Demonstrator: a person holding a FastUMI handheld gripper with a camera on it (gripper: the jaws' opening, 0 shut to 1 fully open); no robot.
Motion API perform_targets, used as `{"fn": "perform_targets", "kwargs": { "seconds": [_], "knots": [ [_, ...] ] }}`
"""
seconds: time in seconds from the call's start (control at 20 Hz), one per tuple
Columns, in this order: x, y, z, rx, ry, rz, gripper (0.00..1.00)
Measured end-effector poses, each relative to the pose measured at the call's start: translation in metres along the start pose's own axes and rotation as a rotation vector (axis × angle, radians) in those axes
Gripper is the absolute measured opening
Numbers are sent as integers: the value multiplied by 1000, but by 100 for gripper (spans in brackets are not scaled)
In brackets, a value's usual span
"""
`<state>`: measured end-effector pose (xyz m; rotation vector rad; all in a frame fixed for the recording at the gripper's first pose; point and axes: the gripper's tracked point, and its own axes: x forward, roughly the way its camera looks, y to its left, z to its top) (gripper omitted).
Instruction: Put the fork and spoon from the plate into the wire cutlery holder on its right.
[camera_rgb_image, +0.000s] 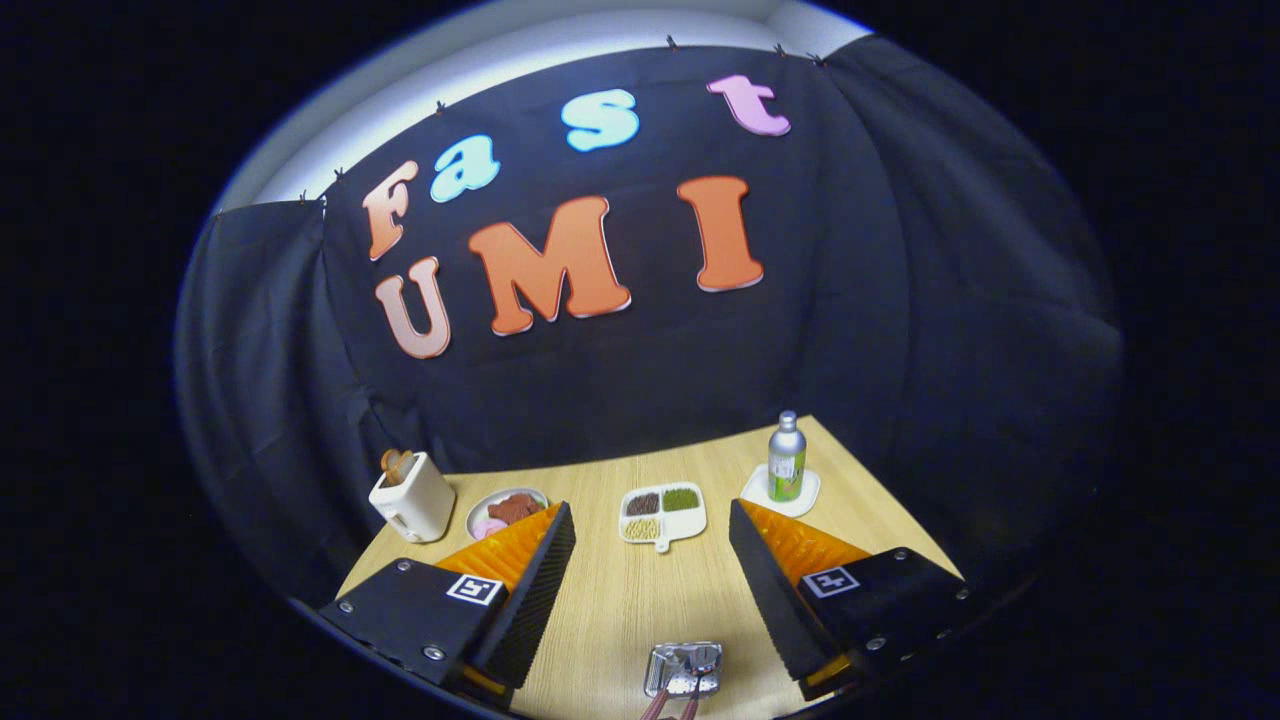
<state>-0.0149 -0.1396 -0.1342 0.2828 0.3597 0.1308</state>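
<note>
Hovering above a wooden table (600, 600), the gripper (650, 520) holds its 2 fingers spread wide with nothing between them, so the claw is released. Low between the fingers, nearer than their tips, sits a shiny metal piece (683, 668) with 2 thin reddish handles running out below it; this looks like the wire cutlery holder with utensil handles at it, though it is too small and cut off to tell fork from spoon, or whether they sit inside it. The plate named in the task cannot be made out.

Beyond the fingertips lies a white divided dish (662, 514) with 3 fillings. A small plate of food (506, 511) sits just past the left finger, with a white toaster (412, 495) beside it. A bottle (787, 457) stands upright on a white coaster (781, 492) past the right finger.

Judging by the empty, raised claw, this is a moment between grasps: either the approach to a utensil or the retreat after a drop. If a utensil remains, the next move calls for tilting down, finding its handle, lining the fingers across it, and closing on it cleanly.
</note>
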Motion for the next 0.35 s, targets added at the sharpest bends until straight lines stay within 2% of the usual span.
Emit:
{"fn": "perform_targets", "kwargs": {
  "seconds": [0.35],
  "knots": [
    [-21,17,71,-159,-325,-22,93]
  ]
}}
